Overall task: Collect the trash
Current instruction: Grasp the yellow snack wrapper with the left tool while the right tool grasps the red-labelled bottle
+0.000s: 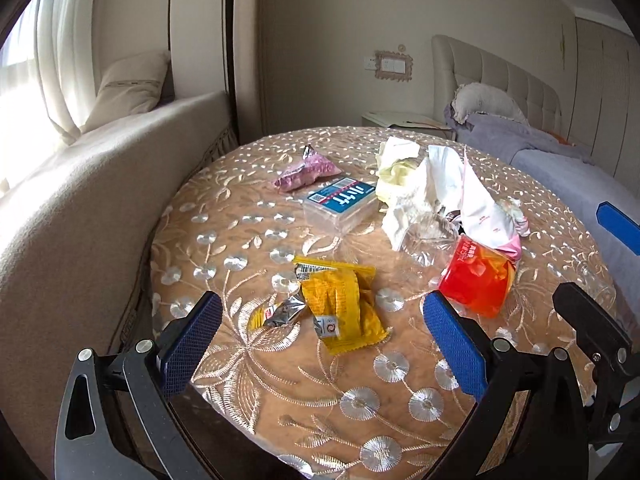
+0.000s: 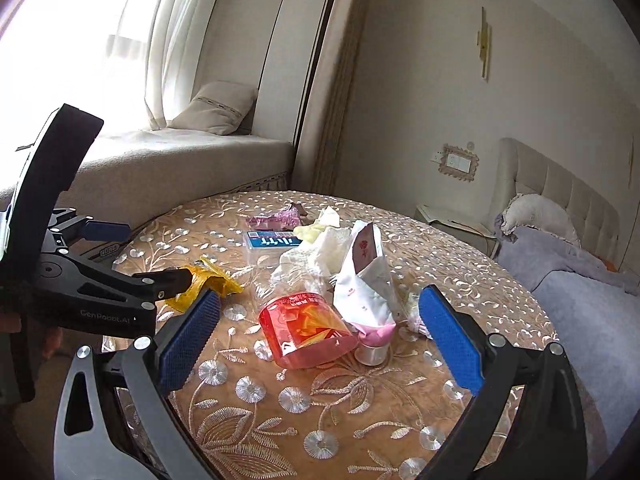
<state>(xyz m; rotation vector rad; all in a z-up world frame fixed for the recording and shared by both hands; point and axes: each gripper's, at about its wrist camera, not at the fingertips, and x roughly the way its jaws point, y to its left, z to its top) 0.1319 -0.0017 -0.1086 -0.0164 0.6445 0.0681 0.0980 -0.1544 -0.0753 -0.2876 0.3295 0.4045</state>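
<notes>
Trash lies on a round table with an embroidered cloth (image 1: 248, 364). A yellow wrapper (image 1: 340, 304) lies just ahead of my open, empty left gripper (image 1: 320, 340); it also shows in the right wrist view (image 2: 208, 284). A red plastic cup (image 2: 306, 328) lies on its side between the fingers of my open, empty right gripper (image 2: 320, 336); it shows in the left wrist view too (image 1: 476, 276). A white and pink packet (image 2: 366, 280), crumpled tissues (image 1: 404, 176), a pink wrapper (image 1: 306, 170) and a clear box with a blue label (image 1: 340, 204) lie farther back.
A cushioned window seat (image 1: 80, 184) with a pillow (image 1: 128, 88) borders the table's left. A bed (image 1: 560, 160) with purple bedding stands at the right. A nightstand (image 2: 452, 220) stands behind the table. The left gripper's body (image 2: 80, 288) shows at the right view's left.
</notes>
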